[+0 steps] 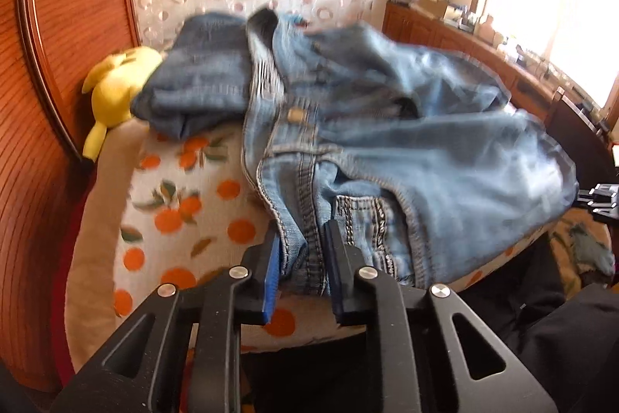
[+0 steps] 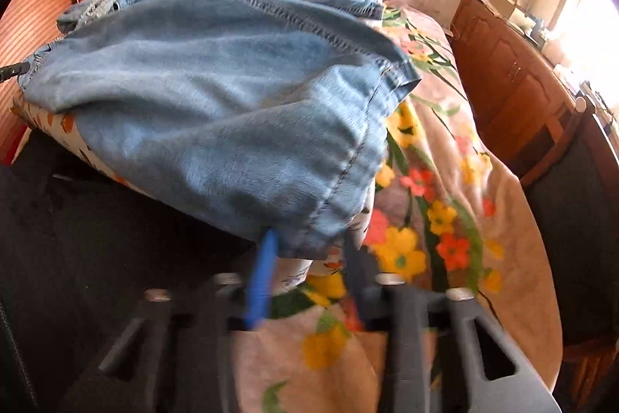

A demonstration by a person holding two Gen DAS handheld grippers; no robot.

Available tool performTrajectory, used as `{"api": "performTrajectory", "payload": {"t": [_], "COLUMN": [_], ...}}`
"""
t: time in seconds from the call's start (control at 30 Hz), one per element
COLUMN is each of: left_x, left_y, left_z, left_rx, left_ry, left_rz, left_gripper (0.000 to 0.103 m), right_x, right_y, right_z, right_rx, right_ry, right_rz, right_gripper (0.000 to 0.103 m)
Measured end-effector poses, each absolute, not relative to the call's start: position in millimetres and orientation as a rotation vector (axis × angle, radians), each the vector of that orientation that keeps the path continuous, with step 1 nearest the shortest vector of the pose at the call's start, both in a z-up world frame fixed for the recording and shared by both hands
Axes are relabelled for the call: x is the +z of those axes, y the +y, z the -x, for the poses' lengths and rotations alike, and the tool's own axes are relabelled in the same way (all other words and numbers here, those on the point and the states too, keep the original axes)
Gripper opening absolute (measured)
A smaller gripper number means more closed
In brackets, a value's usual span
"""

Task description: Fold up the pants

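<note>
Item: pair of light blue, stone-washed denim pants (image 1: pixel 387 142), lying crumpled in a loose heap on the near part of a bed, the waistband end to the left, a broad stretch of leg cloth spreading right.

Handling (judged): soft and limp but fairly heavy; thick at seams and waistband, so it should drape rather than keep shape, and is not fragile or slippery. Best taken at doubled, stitched edges, such as waistband and hem, where the cloth bunches least.

Left gripper (image 1: pixel 301 254): jaws narrowed around a stitched seam fold at the near edge of the pants; blue pads press the denim on both sides.

Right gripper (image 2: pixel 305 258): blurred; jaws close together at the near hem corner, denim between them. Whether the pads fully pinch it I cannot tell.

Underneath: white bedspread printed with oranges (image 1: pixel 174 211); to the right, pale blanket with red and yellow flowers (image 2: pixel 425 219).

Far left: folded darker blue jeans (image 1: pixel 201 76), just beside a yellow plush toy (image 1: pixel 116 84), against an orange-brown wooden headboard (image 1: pixel 58 26).
</note>
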State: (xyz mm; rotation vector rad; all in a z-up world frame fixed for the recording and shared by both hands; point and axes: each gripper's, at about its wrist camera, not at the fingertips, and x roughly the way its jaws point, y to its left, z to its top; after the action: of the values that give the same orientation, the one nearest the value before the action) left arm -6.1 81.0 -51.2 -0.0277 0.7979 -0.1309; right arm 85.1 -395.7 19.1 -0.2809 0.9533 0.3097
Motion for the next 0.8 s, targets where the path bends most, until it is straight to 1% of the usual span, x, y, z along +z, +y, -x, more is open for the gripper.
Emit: {"api": "performTrajectory", "payload": {"t": [0.03,0.07,0.33,0.47,0.53,0.6,0.63,0.7,0.73,0.77,0.8], "left_x": [-42,-35,27,18,0,-16,-20,-26,-26,-26,-25], "left_y": [80,80,78,74,72,75,78,85,87,89,89], "left_z": [7,7,14,21,26,30,31,31,29,26,25], "left_rx": [-0.136,-0.141,-0.163,-0.169,-0.144,-0.119,-0.123,-0.116,-0.108,-0.104,-0.107], "left_ry": [0.777,0.764,0.662,0.742,0.792,0.83,0.834,0.846,0.848,0.842,0.835], "left_rz": [0.032,0.038,0.086,0.028,-0.006,-0.022,-0.01,0.008,0.013,0.017,0.019], "left_gripper": [0.021,0.02,0.019,0.018,0.015,0.015,0.015,0.015,0.015,0.016,0.019], "right_x": [22,27,96,99,92,81,79,73,73,76,78], "right_y": [-398,-400,-429,-432,-435,-435,-434,-429,-426,-424,-422], "right_z": [-84,-82,-68,-56,-61,-63,-66,-69,-70,-70,-69], "right_rx": [0.321,0.324,0.301,0.326,0.329,0.347,0.352,0.33,0.325,0.327,0.334], "right_ry": [0.941,0.923,0.802,0.84,0.872,0.898,0.91,0.927,0.926,0.92,0.912], "right_rz": [0.271,0.275,0.251,0.258,0.266,0.232,0.218,0.227,0.232,0.222,0.208], "right_gripper": [0.01,0.007,0.006,0.006,0.006,0.007,0.01,0.019,0.021,0.022,0.023]}}
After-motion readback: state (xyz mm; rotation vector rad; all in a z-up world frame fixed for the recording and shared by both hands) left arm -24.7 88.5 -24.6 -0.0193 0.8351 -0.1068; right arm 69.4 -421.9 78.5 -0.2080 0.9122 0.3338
